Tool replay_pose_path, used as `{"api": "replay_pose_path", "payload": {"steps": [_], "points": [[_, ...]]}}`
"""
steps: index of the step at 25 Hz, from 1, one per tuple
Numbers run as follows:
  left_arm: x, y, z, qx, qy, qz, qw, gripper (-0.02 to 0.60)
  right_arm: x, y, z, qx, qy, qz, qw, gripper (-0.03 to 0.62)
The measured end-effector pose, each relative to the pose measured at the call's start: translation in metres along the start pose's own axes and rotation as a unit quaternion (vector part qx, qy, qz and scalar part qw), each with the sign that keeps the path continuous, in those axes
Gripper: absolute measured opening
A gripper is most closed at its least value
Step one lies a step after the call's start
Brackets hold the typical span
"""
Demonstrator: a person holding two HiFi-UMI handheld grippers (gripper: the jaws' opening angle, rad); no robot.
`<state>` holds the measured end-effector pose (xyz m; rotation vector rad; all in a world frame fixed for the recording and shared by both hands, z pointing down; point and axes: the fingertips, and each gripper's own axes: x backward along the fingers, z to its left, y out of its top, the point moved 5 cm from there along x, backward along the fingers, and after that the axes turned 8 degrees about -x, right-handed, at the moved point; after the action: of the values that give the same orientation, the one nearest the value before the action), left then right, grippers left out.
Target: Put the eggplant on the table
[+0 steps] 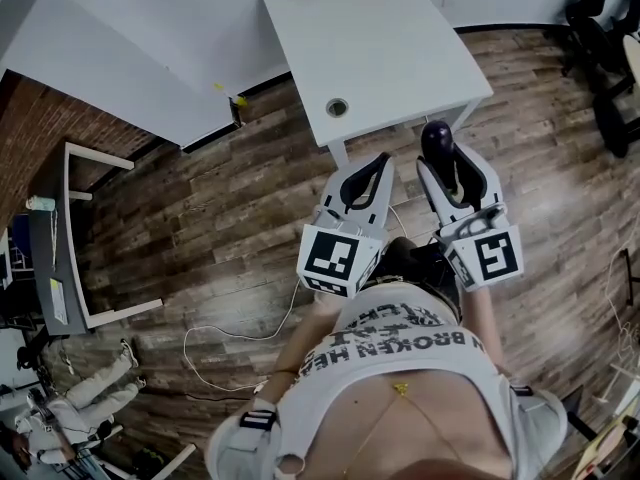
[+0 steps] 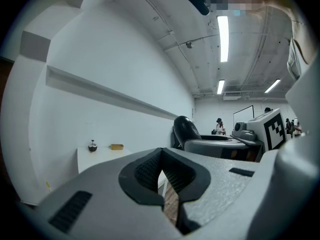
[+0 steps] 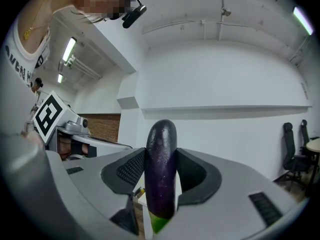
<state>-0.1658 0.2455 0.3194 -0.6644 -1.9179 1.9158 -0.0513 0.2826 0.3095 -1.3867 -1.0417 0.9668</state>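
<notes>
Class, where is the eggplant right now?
In the head view the eggplant sits clamped in the right gripper, near the white table's front edge.

White lettered shirt (image 1: 420,340); grey left claw (image 1: 380,164) and right claw (image 1: 447,161), black pads (image 2: 142,171), black-white marker cubes (image 1: 331,256).

eggplant (image 3: 161,171) upright, clamped in right tool (image 3: 161,156)

Head view faces steeply down; gripper views face level. Head and left share the white rectangular desk (image 1: 400,58) at twelve o'clock.
</notes>
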Motion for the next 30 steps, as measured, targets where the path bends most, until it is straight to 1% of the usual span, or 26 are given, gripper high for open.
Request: {"api": "replay_pose_path", "payload": {"steps": [5,11,15,19,22,24,30], "points": [[-0.008,0.002,0.003,0.004,-0.006,0.002,1.0000,-0.002,-0.006,0.001,-0.009,0.002,-0.005,0.009,1.000,0.195],[-0.034,-0.002,0.027,0.007,0.008,0.010,0.9999,-0.002,-0.038,0.000,-0.030,-0.002,0.005,0.008,1.000,0.195],[-0.067,0.002,0.049,0.001,0.024,0.009,0.9997,-0.002,-0.071,0.003,-0.053,0.000,0.023,0.005,1.000,0.195],[-0.104,0.010,0.068,-0.006,0.032,0.009,0.9994,-0.002,-0.104,0.010,-0.081,0.006,0.041,0.000,0.999,0.195],[-0.127,0.010,0.079,-0.002,0.045,0.014,0.9989,-0.002,-0.123,0.010,-0.102,0.001,0.053,0.010,0.999,0.195],[-0.142,0.012,0.084,0.002,0.055,0.011,0.9984,-0.002,-0.134,0.011,-0.116,0.001,0.062,0.015,0.998,0.195],[-0.192,0.021,0.105,0.007,0.081,0.016,0.9966,-0.002,-0.175,0.022,-0.160,-0.013,0.087,0.015,0.996,0.195]]}}
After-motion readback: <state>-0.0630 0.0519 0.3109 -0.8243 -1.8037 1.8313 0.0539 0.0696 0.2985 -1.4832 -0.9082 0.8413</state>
